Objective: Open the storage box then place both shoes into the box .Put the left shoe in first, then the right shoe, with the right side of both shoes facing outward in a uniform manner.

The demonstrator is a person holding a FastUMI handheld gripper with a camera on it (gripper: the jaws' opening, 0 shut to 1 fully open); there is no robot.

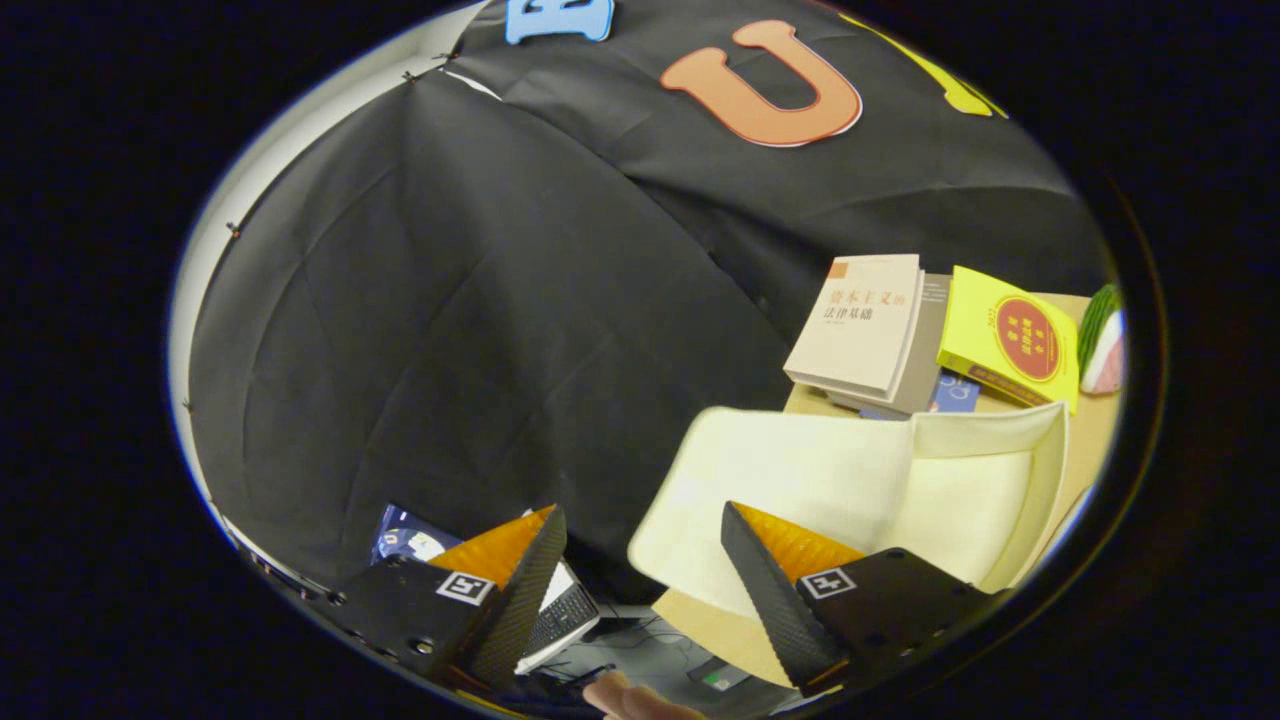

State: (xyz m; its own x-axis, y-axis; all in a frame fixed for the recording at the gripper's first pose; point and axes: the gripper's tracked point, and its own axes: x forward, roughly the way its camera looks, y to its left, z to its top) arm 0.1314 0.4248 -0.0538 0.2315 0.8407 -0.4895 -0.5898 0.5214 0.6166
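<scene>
Tongs (640, 585) tilted, spread wide, gripping nothing; cream storage box (960, 480) just beyond right finger.

Cream storage box (960, 490); yellow book (1010, 340); claw (640, 570) fingers orange, black-ribbed

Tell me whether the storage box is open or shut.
Open: the storage box has its lid swung out flat, its pale inside bare. The gripper is open, fingers apart.
</scene>
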